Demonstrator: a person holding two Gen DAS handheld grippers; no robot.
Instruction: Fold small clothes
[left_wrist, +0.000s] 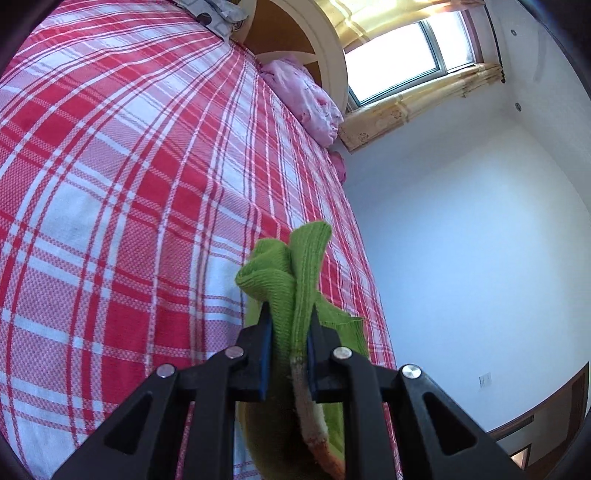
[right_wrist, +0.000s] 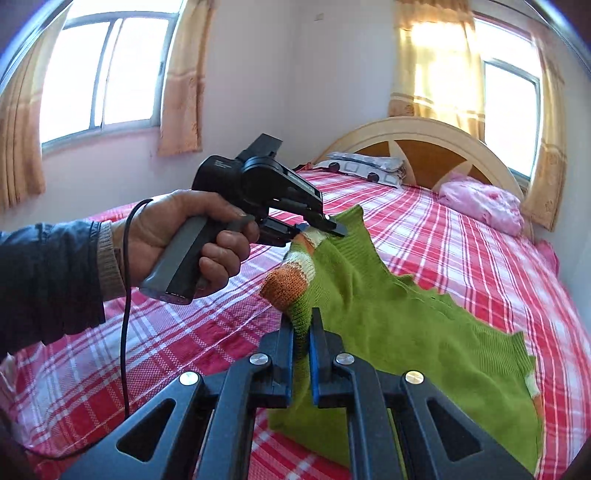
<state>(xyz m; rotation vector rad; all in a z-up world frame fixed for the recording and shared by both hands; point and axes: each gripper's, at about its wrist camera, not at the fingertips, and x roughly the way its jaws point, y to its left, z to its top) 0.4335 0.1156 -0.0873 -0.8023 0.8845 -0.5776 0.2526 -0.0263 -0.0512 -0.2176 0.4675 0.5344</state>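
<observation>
Both the left gripper and the right gripper are clamped on the green knitted sweater with orange-and-white trim, which hangs lifted above the red-and-white plaid bed.

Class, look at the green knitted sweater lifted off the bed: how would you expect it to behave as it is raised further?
The green knitted sweater is probably floppy: it sags between the left gripper and right gripper, its lower part trailing on the red plaid bedspread. It likely grips well, since the ribbed knit bunches between the pads. It seems light, as two pinches lift it.
</observation>
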